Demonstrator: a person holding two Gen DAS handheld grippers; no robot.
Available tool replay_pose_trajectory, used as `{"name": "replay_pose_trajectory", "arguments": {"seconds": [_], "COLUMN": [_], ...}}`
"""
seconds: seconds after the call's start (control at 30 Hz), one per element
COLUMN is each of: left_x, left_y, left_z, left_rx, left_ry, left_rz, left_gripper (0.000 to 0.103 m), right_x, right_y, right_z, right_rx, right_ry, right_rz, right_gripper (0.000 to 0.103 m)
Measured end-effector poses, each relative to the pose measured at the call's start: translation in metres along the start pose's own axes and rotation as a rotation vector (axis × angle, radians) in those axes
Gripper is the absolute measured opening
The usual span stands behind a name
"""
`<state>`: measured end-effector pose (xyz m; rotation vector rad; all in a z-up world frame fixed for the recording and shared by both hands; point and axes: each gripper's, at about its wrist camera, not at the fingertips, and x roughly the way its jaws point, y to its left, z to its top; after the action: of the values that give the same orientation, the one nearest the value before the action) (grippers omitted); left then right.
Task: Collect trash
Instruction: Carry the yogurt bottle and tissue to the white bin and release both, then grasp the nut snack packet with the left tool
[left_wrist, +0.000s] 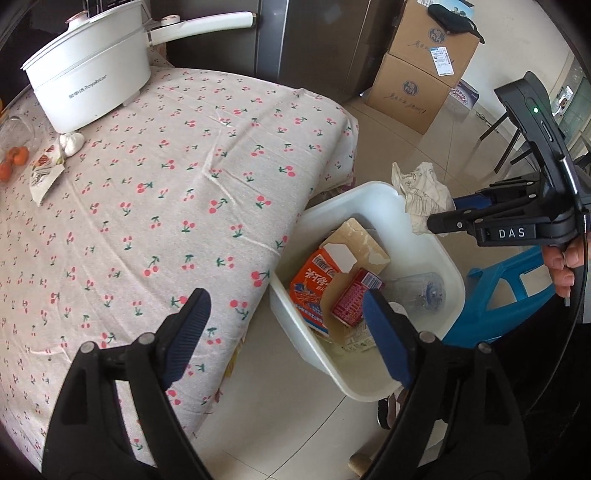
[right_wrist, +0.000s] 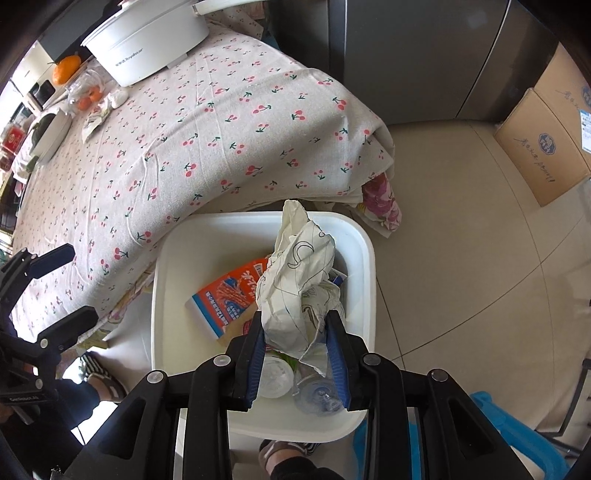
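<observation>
A white bin stands on the floor beside the table's corner. Inside it lie an orange carton, a red box, a piece of cardboard and a clear plastic cup. My left gripper is open and empty, straddling the table edge and the bin's near wall. My right gripper is shut on a crumpled paper and hangs over the bin, above the carton. From the left wrist view the right gripper holds that paper above the bin's far rim.
On the cherry-print tablecloth stand a white pot, a garlic bulb, a snack wrapper and oranges. Cardboard boxes, a blue stool and a person's sandalled foot surround the bin.
</observation>
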<state>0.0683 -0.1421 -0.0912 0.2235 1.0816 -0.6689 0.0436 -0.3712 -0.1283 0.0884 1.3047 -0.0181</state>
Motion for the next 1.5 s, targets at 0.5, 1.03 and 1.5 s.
{"name": "replay_pose_trajectory", "arguments": {"seconds": [0.5,1.03,1.5], "left_x": [-0.031,-0.042,-0.034], "left_y": [0.065,0.131,0.222], "left_z": [-0.021,-0.014,0.025], "left_rx": [-0.163,-0.291,-0.391], "left_ry": [-0.021,-0.062,-0.171], "left_rz": [0.107,0.249,0.397], "left_gripper": [0.099,0.102,0.102], "right_x": [-0.002,0.0,0.021], "right_y": [0.035,0.087,0.135], "right_z": [0.016,0.051,0.113], "right_rx": [-0.012,-0.088,-0.123], "right_ry": [-0.027,-0.115,-0.168], "right_rz": [0.064,0.041,0.027], "right_gripper": [0.069,0.076,0.079]}}
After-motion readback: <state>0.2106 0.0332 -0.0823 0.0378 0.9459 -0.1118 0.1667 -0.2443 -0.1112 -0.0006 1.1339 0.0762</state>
